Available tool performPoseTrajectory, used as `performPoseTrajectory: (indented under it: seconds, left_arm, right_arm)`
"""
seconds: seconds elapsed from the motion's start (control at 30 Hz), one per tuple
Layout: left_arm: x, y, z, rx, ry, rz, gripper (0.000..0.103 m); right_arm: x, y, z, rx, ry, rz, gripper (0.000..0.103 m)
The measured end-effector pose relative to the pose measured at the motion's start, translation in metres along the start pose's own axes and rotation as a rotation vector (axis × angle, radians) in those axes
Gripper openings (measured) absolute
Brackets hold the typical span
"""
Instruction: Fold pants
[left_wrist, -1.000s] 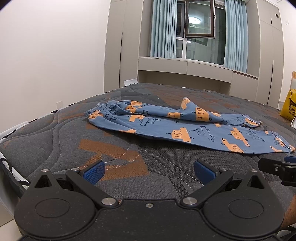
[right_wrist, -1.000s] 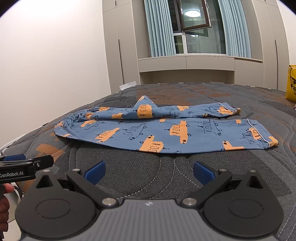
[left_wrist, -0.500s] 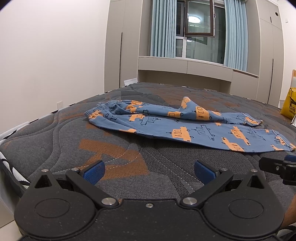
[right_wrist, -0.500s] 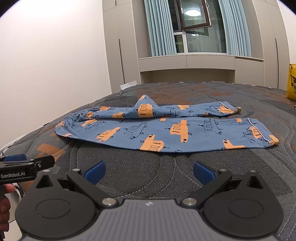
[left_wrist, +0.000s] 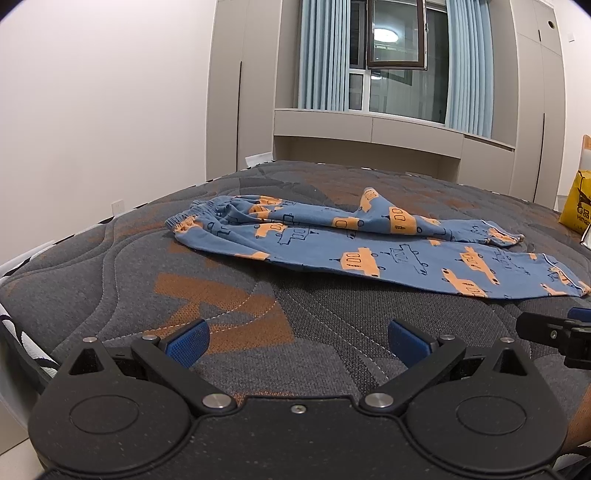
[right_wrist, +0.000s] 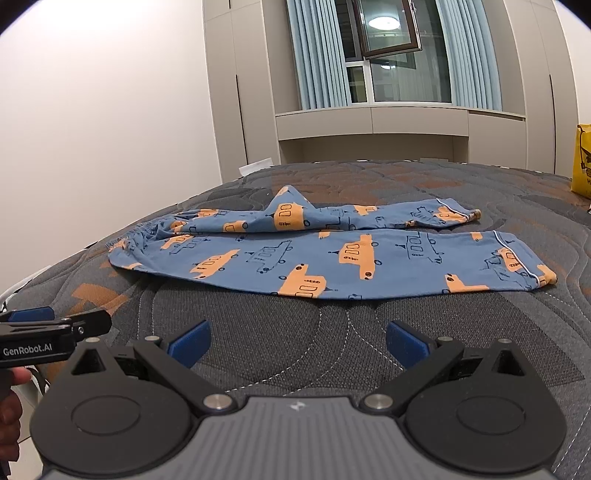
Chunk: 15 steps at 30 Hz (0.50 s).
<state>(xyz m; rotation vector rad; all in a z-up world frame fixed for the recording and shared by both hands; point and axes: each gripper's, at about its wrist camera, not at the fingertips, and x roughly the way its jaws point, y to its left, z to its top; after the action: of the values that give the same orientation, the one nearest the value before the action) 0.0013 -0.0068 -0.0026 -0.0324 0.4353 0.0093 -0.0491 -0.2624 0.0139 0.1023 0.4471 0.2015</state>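
Over the mattress (left_wrist: 110, 266), both grippers level, spread wide, short of pants (right_wrist: 332, 258)

This is a bedroom in a home — the bed (left_wrist: 110, 280) fills the lower half of both views, its mattress bare under a quilted grey cover with orange patches. Beyond the far edge of the bed stands a window (left_wrist: 395, 55) with one pane swung open, dark outside and reflecting a round ceiling light. Pale blue curtains (left_wrist: 321, 55) hang at either side of the window, above a low built-in ledge. Tall beige wardrobes (left_wrist: 236, 92) flank the window on both sides, floor to ceiling. A plain white wall (left_wrist: 92, 110) runs left of the bed — a yellow bag (left_wrist: 576, 206) sits by the bed's right side.
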Motion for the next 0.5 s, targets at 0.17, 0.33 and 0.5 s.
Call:
performPoseTrajectory:
  seconds: [0.17,0.33,0.5]
  left_arm:
    - [0.0010,-0.0003,-0.0005,0.000,0.003,0.000,0.102]
    - [0.0047,-0.0003,-0.0019,-0.001,0.013,0.002,0.102]
    - [0.0083,-0.0007,-0.0010,0.001,0.016,0.006,0.102]
  right_arm:
    - [-0.0002,-0.0003,-0.0011,0.001,0.002,0.000,0.103]
    - [0.0013,-0.0009,-0.0025,0.006,0.005,-0.009,0.103]
    - [0.0027,-0.0029,-0.0022,0.009,0.005,-0.009,0.103]
